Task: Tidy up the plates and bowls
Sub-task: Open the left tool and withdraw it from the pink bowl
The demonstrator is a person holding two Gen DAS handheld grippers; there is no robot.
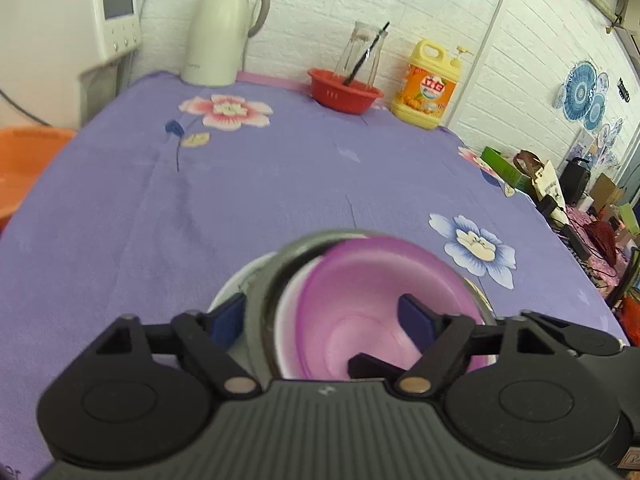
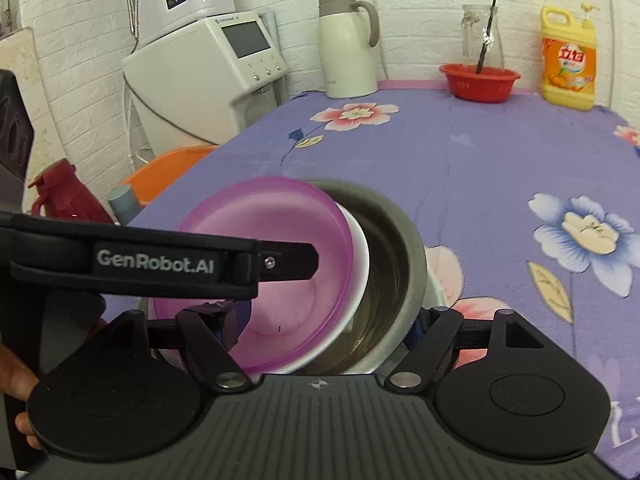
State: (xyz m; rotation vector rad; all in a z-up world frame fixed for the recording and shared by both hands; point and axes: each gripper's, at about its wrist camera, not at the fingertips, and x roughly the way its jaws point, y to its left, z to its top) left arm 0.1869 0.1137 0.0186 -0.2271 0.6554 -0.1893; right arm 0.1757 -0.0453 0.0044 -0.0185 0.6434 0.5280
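Both tools spread wide around the nested stack, left tool (image 1: 320,320) and right tool (image 2: 324,320) straddling the purple bowl (image 1: 368,300) inside the steel bowl (image 2: 392,248) near the surface's (image 1: 280,184) front edge.

On my left feed I see the left matte-black two-finger gripper (image 1: 320,320): ribbed grey base, round black caps, brass pivot pins, blue pads (image 1: 414,314). The right matte-black gripper (image 2: 324,322) matches, with silver pins. The left one's strap reads "GenRobot.AI".
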